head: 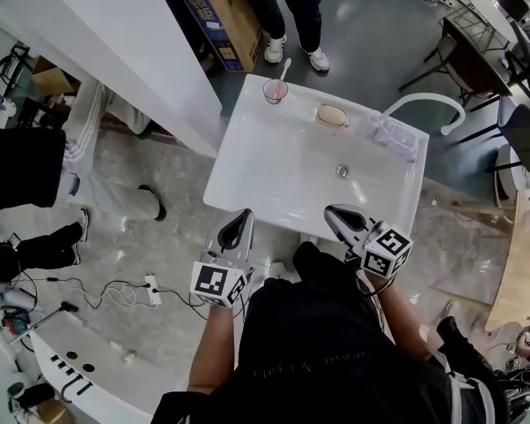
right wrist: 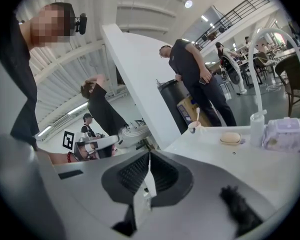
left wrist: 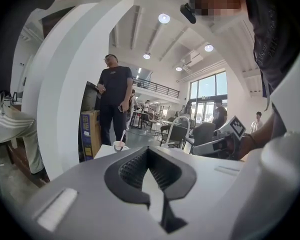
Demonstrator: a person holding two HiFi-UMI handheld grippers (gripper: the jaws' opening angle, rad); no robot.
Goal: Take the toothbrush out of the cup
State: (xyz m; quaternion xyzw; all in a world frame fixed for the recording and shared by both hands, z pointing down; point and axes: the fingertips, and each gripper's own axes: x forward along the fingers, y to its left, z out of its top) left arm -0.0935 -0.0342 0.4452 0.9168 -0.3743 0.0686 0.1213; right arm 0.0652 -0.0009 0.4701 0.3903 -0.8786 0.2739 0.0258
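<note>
**Fingers shut on both grippers, toothbrush in the cup**

The fingers [left wrist: 131, 169] of the left gripper [head: 242, 215] are pressed together at the tips with nothing between them. The fingers [right wrist: 134, 172] of the right gripper [head: 334, 210] are closed the same way and are also empty. Both grippers are held over the near edge of the sink [head: 238, 153], the left one towards the near left corner and the right one towards the near right corner, well apart from each other.

The cup [head: 275, 90] stands upright on the far left corner of the sink. The toothbrush [head: 284, 67] stands in it and leans towards the far edge, with its upper end above the rim. Neither gripper is near the cup.

A soap [head: 331, 114] lies along the far edge, right of the cup. A clear box [head: 393, 135] sits at the far right corner, just beside the foot of the white tap [head: 424, 104], which arches over that corner. The drain [head: 342, 171] is in the basin, nearer the right edge.

Beyond the far edge a person [head: 293, 7] stands on the floor, next to a carton [head: 221, 16].
</note>
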